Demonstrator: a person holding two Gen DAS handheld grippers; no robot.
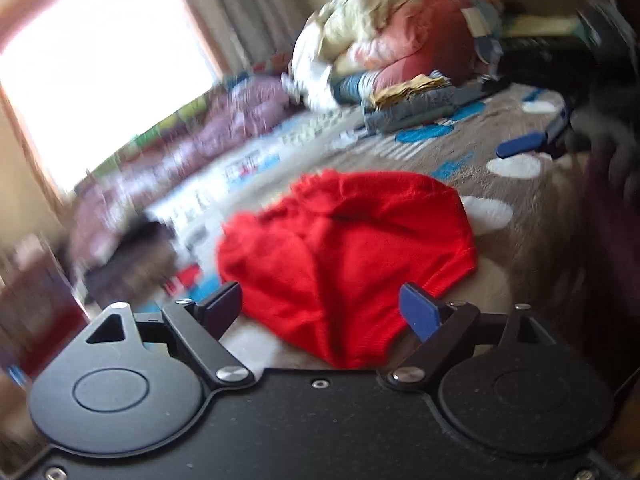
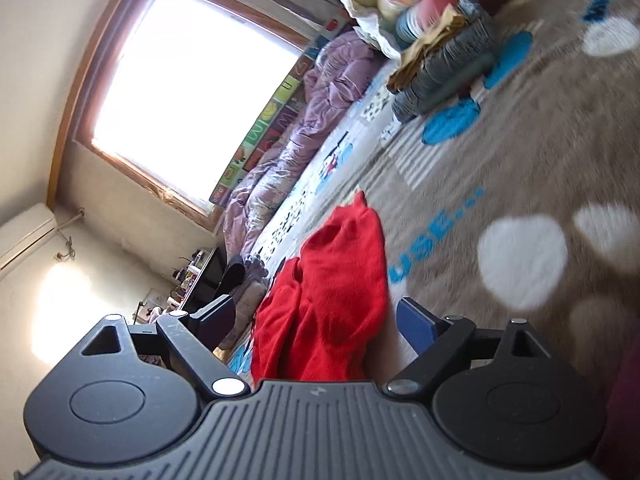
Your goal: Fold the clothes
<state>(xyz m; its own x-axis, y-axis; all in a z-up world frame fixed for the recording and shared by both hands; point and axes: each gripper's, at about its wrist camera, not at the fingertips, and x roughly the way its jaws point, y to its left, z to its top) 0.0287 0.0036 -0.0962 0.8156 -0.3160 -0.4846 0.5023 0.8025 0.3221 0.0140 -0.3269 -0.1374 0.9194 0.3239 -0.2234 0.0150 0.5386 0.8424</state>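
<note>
A red knit garment (image 1: pixel 348 256) lies crumpled on the brown patterned blanket (image 1: pixel 532 248). My left gripper (image 1: pixel 320 304) is open and empty, held just above the garment's near edge. The other gripper's blue fingers (image 1: pixel 520 146) show at the far right of the left wrist view. In the right wrist view the same red garment (image 2: pixel 336 300) lies in front of my right gripper (image 2: pixel 316 320), which is open and empty, its fingers to either side of the cloth's near end. That view is tilted.
A pile of unfolded clothes (image 1: pixel 392 36) sits at the back with a folded grey stack (image 1: pixel 412 108) beside it. A purple quilt (image 2: pixel 304 128) runs along the bright window (image 2: pixel 192 88). A dark desk (image 2: pixel 204 276) stands by the wall.
</note>
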